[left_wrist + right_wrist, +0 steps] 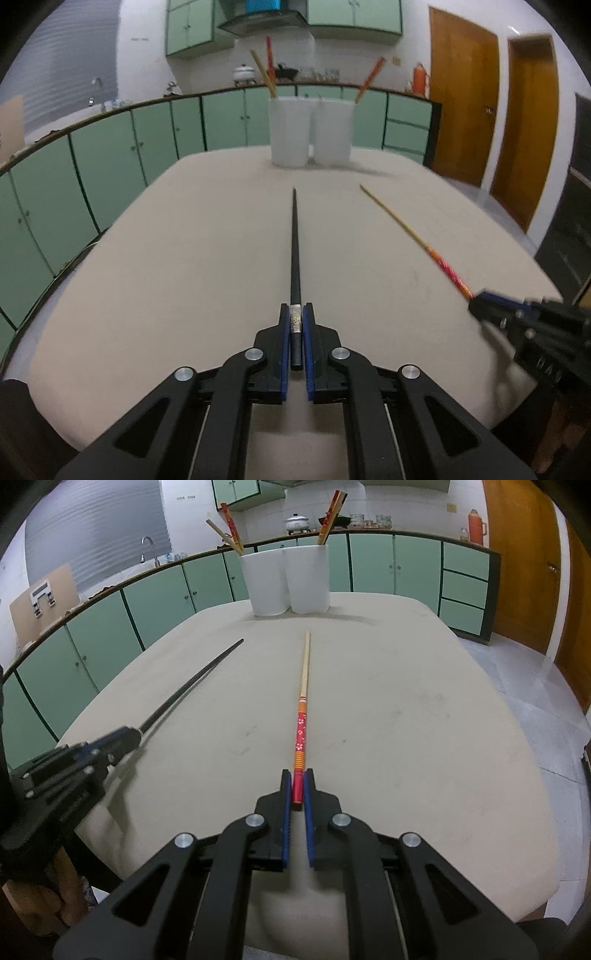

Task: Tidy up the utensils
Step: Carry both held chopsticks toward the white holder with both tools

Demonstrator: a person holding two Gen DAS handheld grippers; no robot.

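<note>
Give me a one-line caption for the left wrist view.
Left gripper clamps a black chopstick pointing at two white holders.

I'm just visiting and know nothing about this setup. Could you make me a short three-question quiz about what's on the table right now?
1. True or false: the left tool is shut on the black chopstick.
2. Which chopstick does the right tool grip? A) plain bamboo B) red patterned chopstick C) black
3. Fill in: at the far end of the table stand two white ____ side by side, with chopsticks sticking out.

Key: 1 true; 2 B; 3 cups.
</note>
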